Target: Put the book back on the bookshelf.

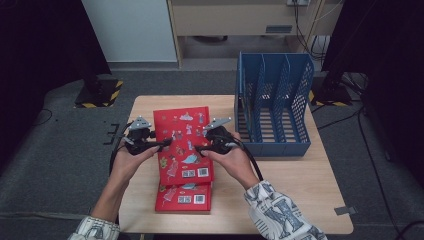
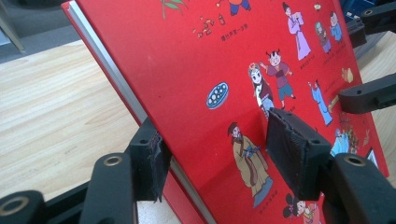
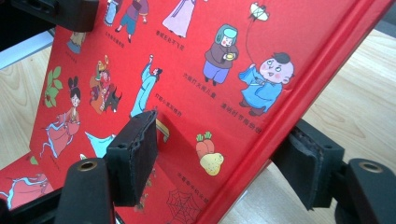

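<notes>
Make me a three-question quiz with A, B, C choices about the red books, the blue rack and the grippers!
1. Where does the blue plastic file rack stand on the wooden table?
A. far right
B. near left
C. under the books

2. How many red picture books show?
A. one
B. two
C. four

3. How is the upper red picture book held?
A. by both grippers
B. by one gripper
C. by none

Answers:
1 A, it stands at the far right corner.
2 B, the lifted book sits above the lower red book.
3 A, the left gripper and right gripper each straddle an edge.
</notes>
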Demonstrator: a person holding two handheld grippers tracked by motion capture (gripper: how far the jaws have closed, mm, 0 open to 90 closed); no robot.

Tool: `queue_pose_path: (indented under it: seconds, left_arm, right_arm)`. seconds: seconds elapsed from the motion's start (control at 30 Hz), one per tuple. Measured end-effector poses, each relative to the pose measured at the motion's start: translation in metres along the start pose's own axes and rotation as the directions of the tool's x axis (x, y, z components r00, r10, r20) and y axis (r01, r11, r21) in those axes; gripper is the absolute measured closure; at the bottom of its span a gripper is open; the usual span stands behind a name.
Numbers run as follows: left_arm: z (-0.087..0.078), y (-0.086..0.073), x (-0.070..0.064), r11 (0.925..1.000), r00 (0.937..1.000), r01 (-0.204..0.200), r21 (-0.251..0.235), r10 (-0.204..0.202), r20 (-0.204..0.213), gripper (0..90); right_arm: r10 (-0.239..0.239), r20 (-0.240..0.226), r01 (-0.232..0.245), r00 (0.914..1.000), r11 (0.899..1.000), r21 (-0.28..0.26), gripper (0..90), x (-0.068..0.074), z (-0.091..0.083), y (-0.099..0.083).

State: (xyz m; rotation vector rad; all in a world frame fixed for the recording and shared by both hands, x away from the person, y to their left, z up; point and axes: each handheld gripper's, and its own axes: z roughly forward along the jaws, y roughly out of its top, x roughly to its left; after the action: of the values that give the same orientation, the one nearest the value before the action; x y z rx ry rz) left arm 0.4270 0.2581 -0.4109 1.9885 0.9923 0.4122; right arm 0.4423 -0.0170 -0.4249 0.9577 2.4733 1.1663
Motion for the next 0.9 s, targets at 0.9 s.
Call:
queue_pose_path:
  seconds: [0.9]
  left_arm:
    - [-0.011,0.021,-0.001,0.9985,0.9995,0.001,-0.054,-0.003,-0.031,51.6]
  right_arm:
    - [-0.001,0.058,0.003,0.9983,0.999,-0.044,45.2,-0.004,-0.011,0.013]
